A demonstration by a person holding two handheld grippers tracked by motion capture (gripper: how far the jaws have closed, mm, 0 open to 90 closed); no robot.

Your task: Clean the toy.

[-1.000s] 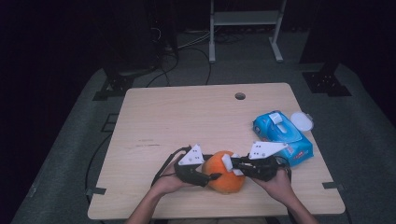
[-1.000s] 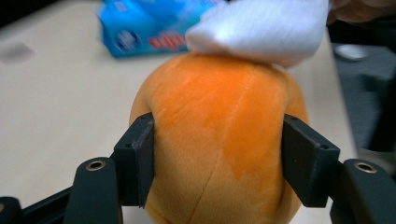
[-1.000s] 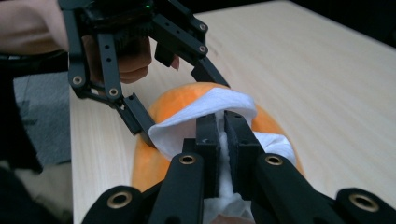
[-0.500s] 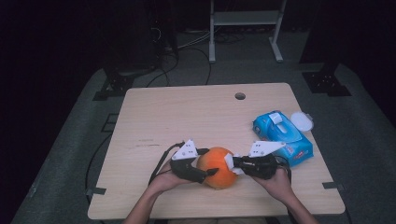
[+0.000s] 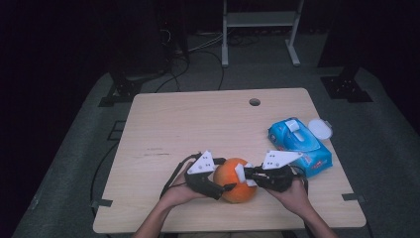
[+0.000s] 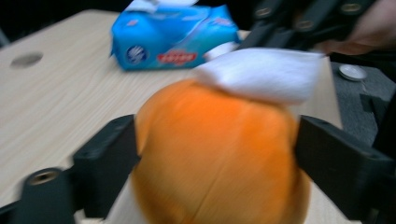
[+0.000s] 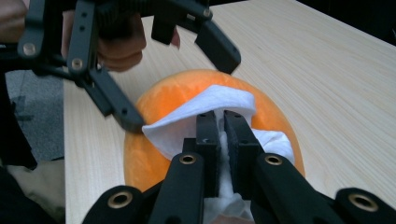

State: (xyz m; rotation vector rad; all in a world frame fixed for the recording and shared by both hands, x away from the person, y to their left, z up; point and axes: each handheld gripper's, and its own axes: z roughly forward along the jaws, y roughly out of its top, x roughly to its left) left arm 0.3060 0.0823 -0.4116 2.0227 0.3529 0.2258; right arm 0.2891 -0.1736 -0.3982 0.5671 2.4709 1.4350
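Observation:
An orange ball-like object rests near the table's front edge. My left gripper has one jaw on each side of it and holds it; in the left gripper view the orange ball sits between the jaws of the left gripper. My right gripper comes in from the right, shut on a white tissue that lies against the ball's upper right side. In the right gripper view, the right gripper pinches the tissue on the ball. The tissue drapes over the ball's top.
A blue tissue pack lies at the table's right, close behind the right hand, with a round white lid past its far corner. A cable hole is near the wooden table's far edge.
The ball and both grippers shifted a little to the left and then back to the right. The tissue stayed pressed on the ball throughout.

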